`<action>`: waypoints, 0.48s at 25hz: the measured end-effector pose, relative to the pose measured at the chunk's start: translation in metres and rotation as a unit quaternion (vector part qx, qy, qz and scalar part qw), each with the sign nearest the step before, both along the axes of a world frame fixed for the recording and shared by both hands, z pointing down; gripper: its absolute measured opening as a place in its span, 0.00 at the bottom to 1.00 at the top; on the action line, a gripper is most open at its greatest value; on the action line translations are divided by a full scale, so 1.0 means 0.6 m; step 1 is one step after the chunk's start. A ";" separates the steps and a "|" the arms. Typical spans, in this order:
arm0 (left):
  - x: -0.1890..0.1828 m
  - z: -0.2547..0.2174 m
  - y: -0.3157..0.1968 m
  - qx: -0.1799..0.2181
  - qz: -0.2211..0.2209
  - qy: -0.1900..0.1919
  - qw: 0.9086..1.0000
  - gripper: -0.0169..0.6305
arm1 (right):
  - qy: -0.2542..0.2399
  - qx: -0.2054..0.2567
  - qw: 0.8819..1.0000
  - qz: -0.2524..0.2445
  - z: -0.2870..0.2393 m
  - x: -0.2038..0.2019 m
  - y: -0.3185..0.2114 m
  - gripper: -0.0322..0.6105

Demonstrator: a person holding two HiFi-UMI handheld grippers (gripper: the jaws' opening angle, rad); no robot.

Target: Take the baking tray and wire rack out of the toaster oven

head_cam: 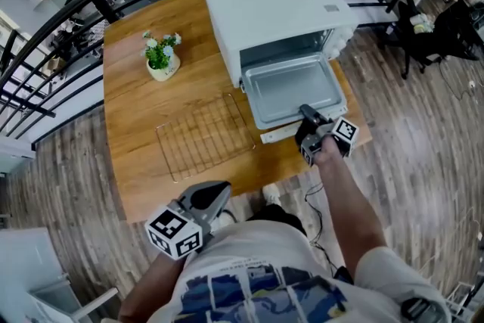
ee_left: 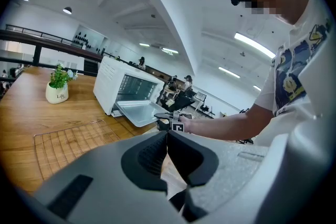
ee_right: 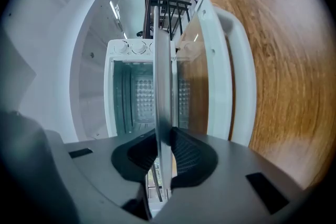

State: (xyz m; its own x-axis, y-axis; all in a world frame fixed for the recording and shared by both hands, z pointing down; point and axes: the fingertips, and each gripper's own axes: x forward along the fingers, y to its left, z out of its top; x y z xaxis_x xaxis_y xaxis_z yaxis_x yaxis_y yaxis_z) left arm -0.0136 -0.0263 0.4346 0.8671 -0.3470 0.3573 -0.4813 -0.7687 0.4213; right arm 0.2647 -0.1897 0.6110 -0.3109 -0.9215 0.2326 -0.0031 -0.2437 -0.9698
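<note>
Right fingers (ee_right: 137, 159) clamp the baking tray (head_cam: 291, 87), partly out of the toaster oven (head_cam: 272, 7); left fingers (ee_left: 149, 157) closed, empty.

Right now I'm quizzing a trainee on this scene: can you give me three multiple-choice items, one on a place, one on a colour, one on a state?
1. Where is the rack?
A. on the table, beside the oven
B. inside the oven
C. on the floor

2. What colour is the oven?
A. black
B. white
C. red

3. What is the right gripper doing?
A. open, empty
B. shut on the tray
C. shut on the plant

Answers:
1 A: the head view shows the rack lying flat on the wood.
2 B: its body is white.
3 B: its fingers press the tray's edge in the right gripper view.
</note>
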 end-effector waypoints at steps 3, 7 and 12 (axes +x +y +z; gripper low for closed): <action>-0.007 0.001 0.008 0.002 0.005 0.004 1.000 0.03 | 0.002 0.002 1.000 0.007 -0.006 -0.004 0.015 0.14; -0.019 -0.002 0.024 -0.001 0.010 0.009 1.000 0.03 | 0.008 0.005 1.000 0.015 -0.018 -0.011 0.037 0.14; -0.040 -0.002 0.042 0.002 0.017 0.014 1.000 0.03 | 0.016 0.004 1.000 0.022 -0.032 -0.031 0.064 0.14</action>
State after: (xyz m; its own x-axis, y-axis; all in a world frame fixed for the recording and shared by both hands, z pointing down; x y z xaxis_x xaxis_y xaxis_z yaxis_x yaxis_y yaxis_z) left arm -0.0377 -0.0012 0.4335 0.8883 -0.3177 0.3316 -0.4423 -0.7861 0.4317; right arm 0.2462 -0.1516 0.5918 -0.2620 -0.9364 0.2336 -0.0239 -0.2357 -0.9715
